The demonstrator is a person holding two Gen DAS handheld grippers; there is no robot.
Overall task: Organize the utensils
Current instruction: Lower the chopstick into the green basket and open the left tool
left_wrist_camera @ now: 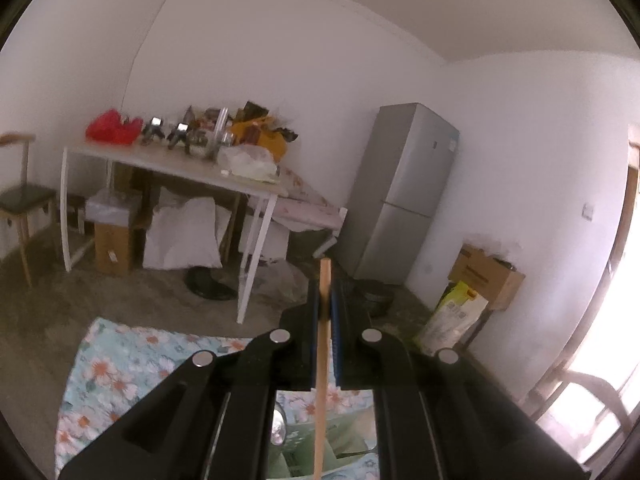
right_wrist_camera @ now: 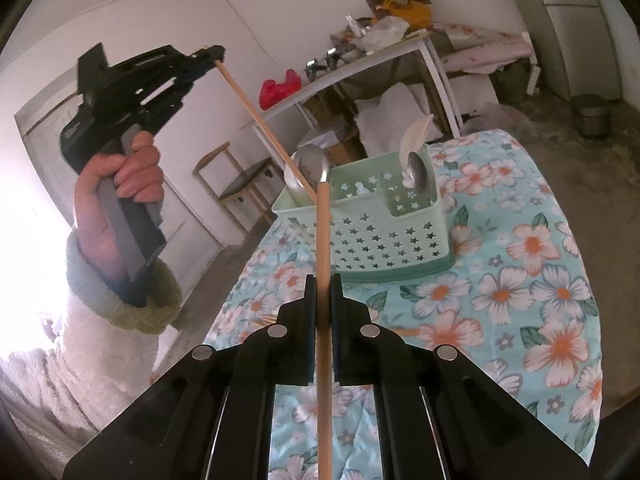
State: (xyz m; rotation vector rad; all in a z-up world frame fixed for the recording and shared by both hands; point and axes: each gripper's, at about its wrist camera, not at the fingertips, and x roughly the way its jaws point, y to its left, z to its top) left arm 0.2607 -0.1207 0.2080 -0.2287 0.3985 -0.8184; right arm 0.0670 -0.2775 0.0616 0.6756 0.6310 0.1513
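The counter [right_wrist_camera: 540, 280], under its floral cloth, fills the right half of the right wrist view, and the green star-cut caddy [right_wrist_camera: 384, 236] stands on it at upper centre, with spoons [right_wrist_camera: 308, 168] leaning in its compartments.

My left hand-held gripper [right_wrist_camera: 216, 54] sits high in the upper left of that view, clamped on one wooden chopstick [right_wrist_camera: 260, 118] that slants down toward the caddy's left compartment; I cannot tell whether its tip is inside yet.

My right hand-held gripper [right_wrist_camera: 322, 292], bottom centre, is clamped on a second chopstick [right_wrist_camera: 322, 240] pointing straight up the frame at the caddy's near rim.

To do this well, I think I should lower one stick at a time, keeping the two from crossing and knocking each other. I would steer each tip past the spoon bowls, tilt it nearly upright over one compartment, and let go only once the tip rests on the floor of the caddy, so neither stick tips out.
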